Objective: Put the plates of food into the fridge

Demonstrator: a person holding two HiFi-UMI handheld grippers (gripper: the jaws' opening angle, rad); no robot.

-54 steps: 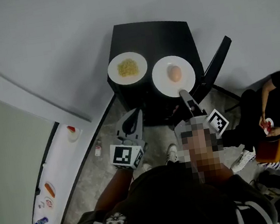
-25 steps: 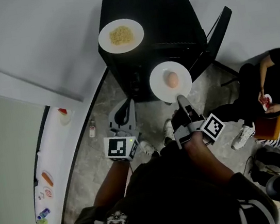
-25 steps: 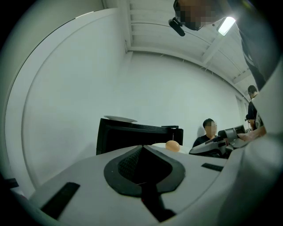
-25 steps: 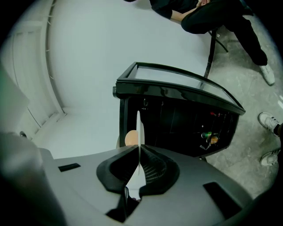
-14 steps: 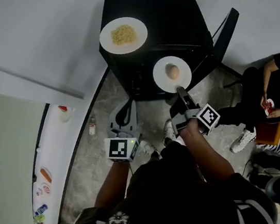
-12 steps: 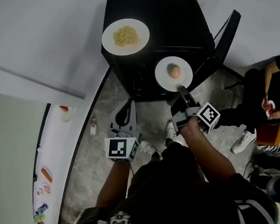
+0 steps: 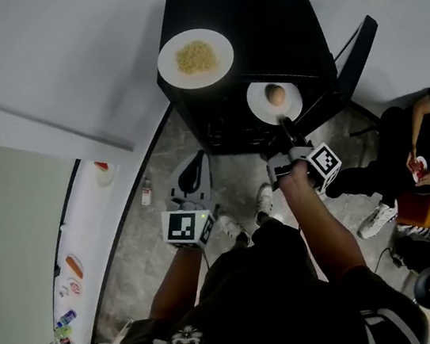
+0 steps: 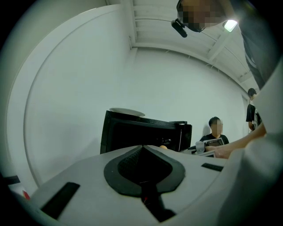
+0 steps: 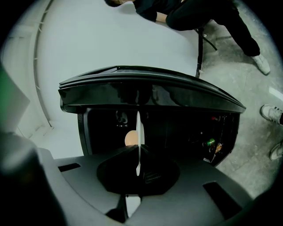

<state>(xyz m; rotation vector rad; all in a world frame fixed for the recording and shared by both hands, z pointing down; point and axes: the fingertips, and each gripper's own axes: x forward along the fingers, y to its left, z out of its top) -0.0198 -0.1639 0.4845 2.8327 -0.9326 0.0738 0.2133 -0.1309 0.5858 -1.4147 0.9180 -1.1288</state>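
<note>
From above, the right claw [image 7: 283,122] grips the rim of the plate [image 7: 262,109] just ahead, at the fridge [image 7: 262,8] opening; the left claw [image 8: 142,149] in its own view is closed and empty; the right claw's view shows the plate edge-on, so it is best slid in level and straight.

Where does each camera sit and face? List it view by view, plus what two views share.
Head view: on the person's head, looking steeply down at the fridge, noodle plate, egg plate, left gripper and right gripper; arms, chest show.
Left gripper view: on the left gripper, looking level at the fridge; its shut fingers show.
Right gripper view: on the right gripper, looking into the open fridge; fingers clamp the egg plate.
Shared: head and left gripper views both show the noodle plate.
</note>
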